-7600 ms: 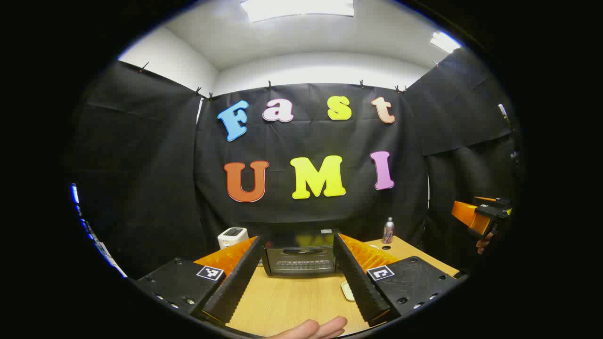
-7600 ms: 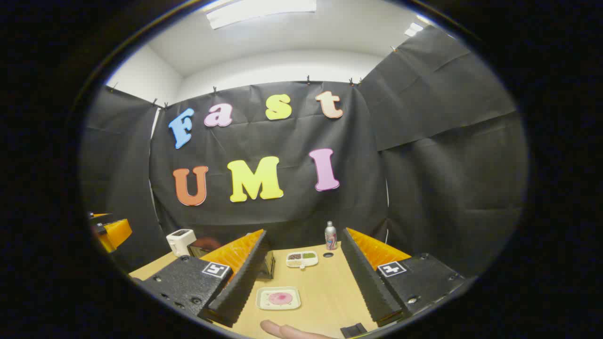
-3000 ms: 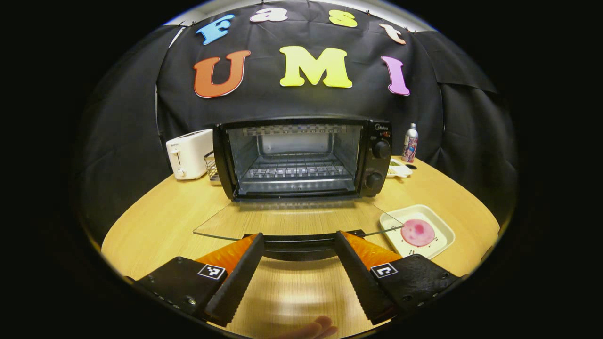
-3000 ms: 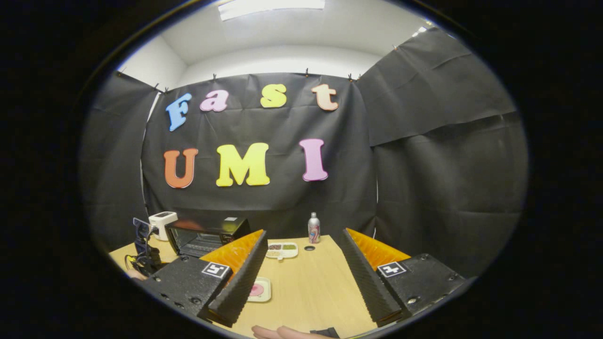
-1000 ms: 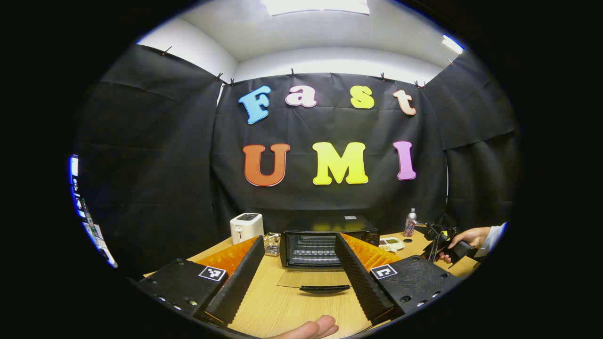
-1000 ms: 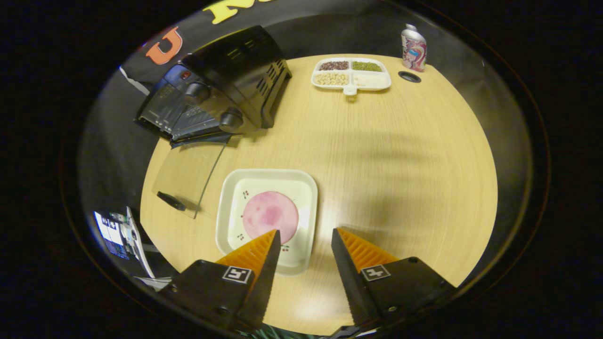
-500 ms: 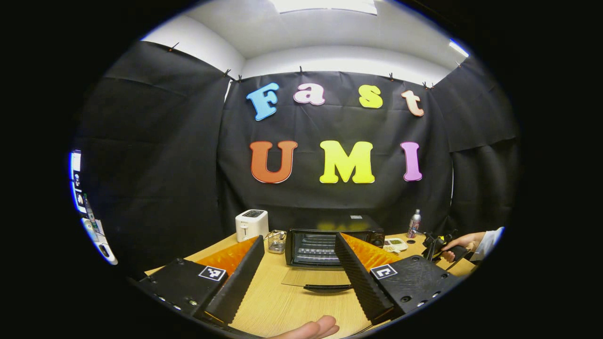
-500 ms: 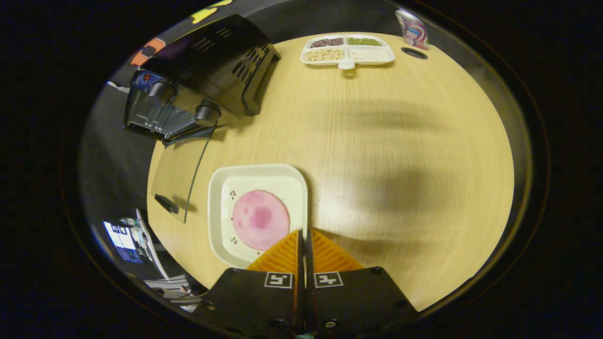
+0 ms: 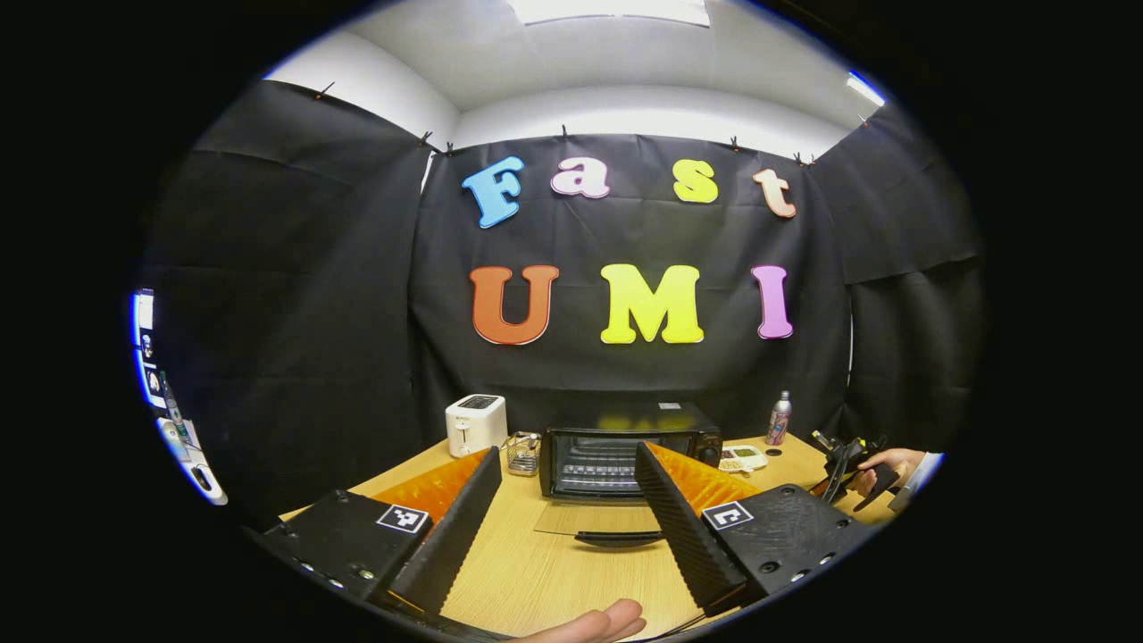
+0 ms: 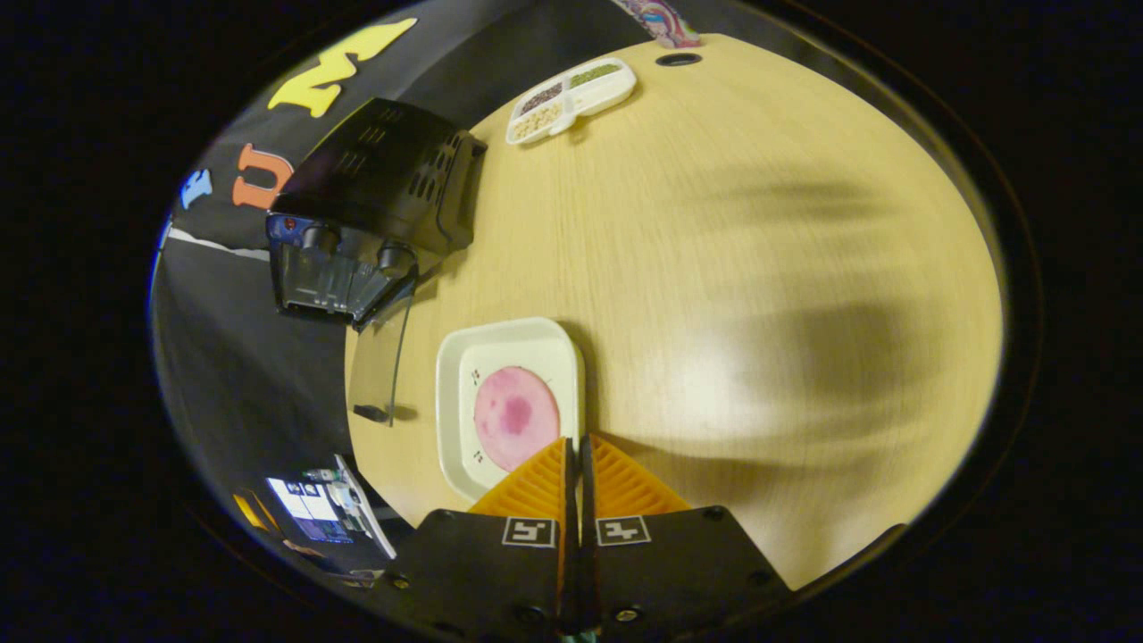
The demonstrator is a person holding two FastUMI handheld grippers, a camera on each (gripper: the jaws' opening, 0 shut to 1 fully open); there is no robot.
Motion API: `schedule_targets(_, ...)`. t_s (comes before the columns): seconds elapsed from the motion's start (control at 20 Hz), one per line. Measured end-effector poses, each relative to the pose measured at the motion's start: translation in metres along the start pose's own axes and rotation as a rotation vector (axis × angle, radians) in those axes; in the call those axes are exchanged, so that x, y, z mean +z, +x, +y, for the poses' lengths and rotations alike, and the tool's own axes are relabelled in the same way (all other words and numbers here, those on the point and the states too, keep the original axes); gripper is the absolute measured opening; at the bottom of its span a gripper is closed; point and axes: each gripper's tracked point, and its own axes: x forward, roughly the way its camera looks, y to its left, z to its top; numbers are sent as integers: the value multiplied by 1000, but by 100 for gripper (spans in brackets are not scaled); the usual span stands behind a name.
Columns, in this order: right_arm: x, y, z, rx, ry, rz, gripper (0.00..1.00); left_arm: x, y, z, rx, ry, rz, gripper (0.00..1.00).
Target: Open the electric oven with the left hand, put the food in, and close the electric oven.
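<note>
Your right hand-held gripper is pinched together on the rim of the white plate carrying a round pink food slice, beside the open black oven on the desk; your left hand-held gripper is spread apart.

Oven door now open, flat on surface. Right tongs now down, pinched on plate rim, plate tilting.

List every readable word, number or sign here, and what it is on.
None can be read.
Oven: white sticker on top, too small.
Bottle: print blurred.
Left gripper: square coded markers, no words.
Right gripper: same markers.
Plate: tiny marks, no words.
</note>
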Motion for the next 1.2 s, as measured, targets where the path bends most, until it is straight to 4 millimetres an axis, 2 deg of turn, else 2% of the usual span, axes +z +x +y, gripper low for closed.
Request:
schedule_targets(0.1, -3, -15, -1, 19, 12, -39, 4, 0, -5, -5, -13, -6, 0, 95)
schedule_targets(0.15, -6, -21, 0, 27, 16, -54, 1, -1, -6, -7, -19, -5, -1, 95)
schedule_targets(0.25, -15, -34, 11, 36, 14, -71, 3, -2, -8, -9, -25, -4, 1, 95)
schedule_targets(0.3, -18, -39, 15, 37, 10, -82, 0, -3, -9, -11, -30, -4, 3, 95)
schedule_targets(0.4, -22, -50, 27, 33, -5, -102, 3, -2, -12, -12, -37, -1, 3, 95)
schedule_targets(0.55, -27, -55, 53, 41, -15, -108, 0, -2, -19, -6, -32, 10, 4, 95)
schedule_targets(0.6, -29, -57, 62, 50, -19, -111, 4, -5, -20, -2, -26, 13, 9, 95)
schedule_targets(0.7, -31, -56, 83, 71, -25, -115, 1, -6, -23, 5, -17, 12, 14, 95)
schedule_targets(0.9, -34, -39, 126, 102, -36, -117, 1, -8, -28, 25, -5, 11, 12, 95)
schedule_targets(1.2, -35, 5, 190, 133, -54, -122, 1, -12, -31, 57, 34, 33, 19, 95)
